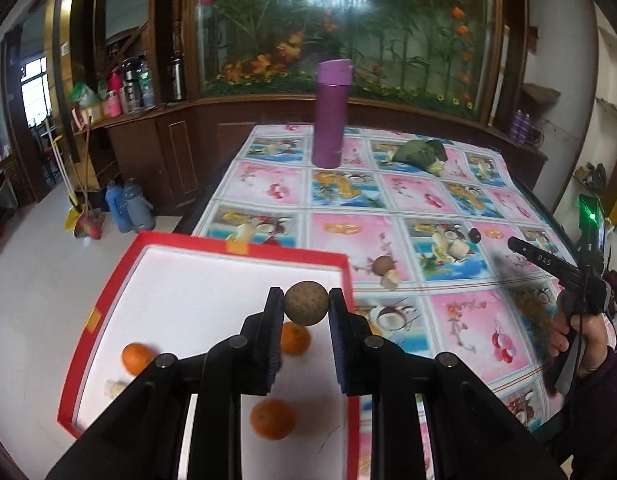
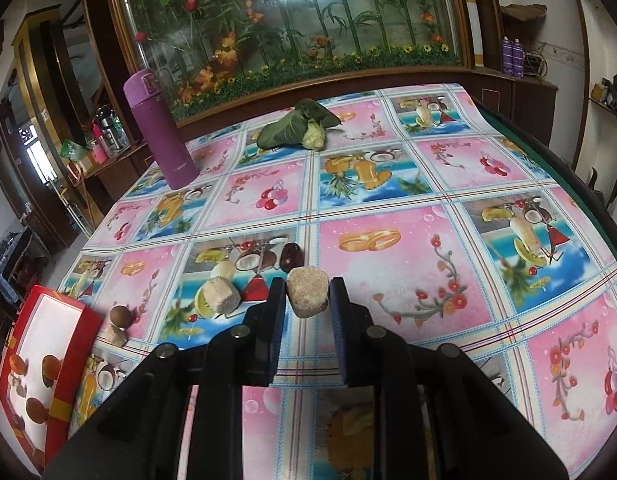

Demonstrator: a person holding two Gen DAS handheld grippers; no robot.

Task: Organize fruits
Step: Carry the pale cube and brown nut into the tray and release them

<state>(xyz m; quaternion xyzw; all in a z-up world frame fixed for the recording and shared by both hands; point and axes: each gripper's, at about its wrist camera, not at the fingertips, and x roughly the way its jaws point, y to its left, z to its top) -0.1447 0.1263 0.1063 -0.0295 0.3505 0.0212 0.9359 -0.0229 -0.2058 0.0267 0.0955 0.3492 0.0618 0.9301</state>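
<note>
The left gripper point(image 1: 306, 308) is pinching a round brown fruit point(image 1: 305, 304) between its fingers, holding it over the red-rimmed box point(image 1: 244, 249) – apparently to drop it beside the three oranges point(image 1: 273, 419) inside. The right gripper point(image 2: 308, 298) is clamping a pale, rough chunk point(image 2: 307, 295) well right of the box, above the table point(image 2: 388, 216) – likely bound there too.
</note>
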